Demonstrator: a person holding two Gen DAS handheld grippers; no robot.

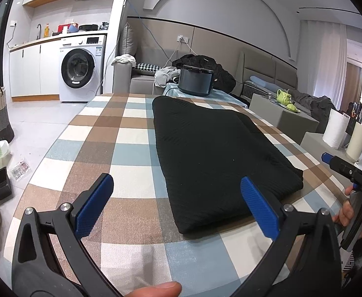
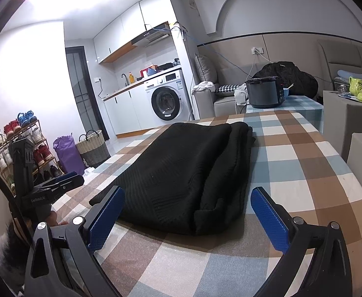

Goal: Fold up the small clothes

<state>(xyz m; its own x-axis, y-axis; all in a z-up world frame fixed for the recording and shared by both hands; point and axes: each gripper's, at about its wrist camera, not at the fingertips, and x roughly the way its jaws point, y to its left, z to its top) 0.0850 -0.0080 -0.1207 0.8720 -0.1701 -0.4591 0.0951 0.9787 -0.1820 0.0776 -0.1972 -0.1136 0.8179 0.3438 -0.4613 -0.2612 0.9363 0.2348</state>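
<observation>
Left gripper (image 1: pixel 176 206): blue ribbed pads spread wide, nothing between them, held above the checked brown, blue and cream tablecloth (image 1: pixel 121 148) at the near edge of the garment. Right gripper (image 2: pixel 187 216): likewise spread wide and empty, its two pads straddling the near end of the garment without touching it, as far as I can tell.

Task item: one black knitted garment (image 2: pixel 181 173), lying on the tablecloth as a long folded slab. From the right wrist view I count at least two stacked layers along its right side, with a small flap turned up at the near corner. I judge it partly folded, probably one crosswise fold left.

Risks from here:
- Pinching only the top layer at the near edge would peel the stack open; cause: thick, loose knit, layers not aligned at that corner.
- Uneven lift between my two grippers would skew the fold.
- Dragging could bunch the tablecloth.

Count: grippers 2, garments on table 1, dark round cooker (image 2: pixel 265 94) beyond the far end 1, well apart.
</observation>
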